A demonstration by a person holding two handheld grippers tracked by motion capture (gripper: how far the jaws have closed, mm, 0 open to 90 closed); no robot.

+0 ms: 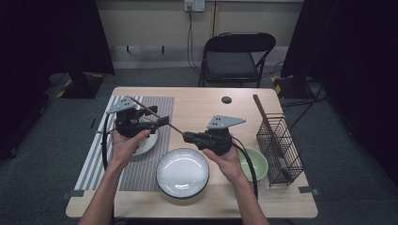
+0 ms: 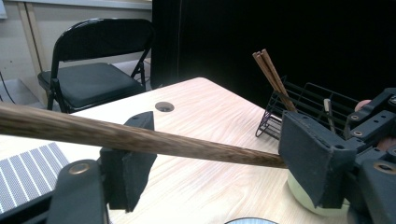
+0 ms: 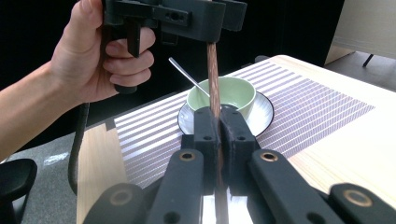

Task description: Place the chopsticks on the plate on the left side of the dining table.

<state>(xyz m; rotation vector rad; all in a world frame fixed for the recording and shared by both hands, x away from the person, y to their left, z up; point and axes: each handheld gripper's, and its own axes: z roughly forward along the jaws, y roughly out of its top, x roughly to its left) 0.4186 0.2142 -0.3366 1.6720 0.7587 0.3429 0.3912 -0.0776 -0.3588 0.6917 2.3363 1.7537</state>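
Spanning both grippers, the chopstick (image 1: 157, 117) is clamped at one end by the right gripper (image 1: 187, 137); the left gripper (image 1: 162, 122) fingers stand parted around it, so it could pivot onto the bench (image 1: 202, 105).

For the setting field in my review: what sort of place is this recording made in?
Probably a staged recording room, not a home: a wooden table laid with bowls and a striped placemat, black curtains at the sides, grey carpet, one folding chair.

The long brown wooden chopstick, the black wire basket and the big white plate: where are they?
Brown wooden chopstick (image 2: 140, 139), left gripper view, mid shaft.
Black wire basket (image 1: 281, 145), high view, side mesh.
White plate (image 1: 182, 171), high view, bare centre.
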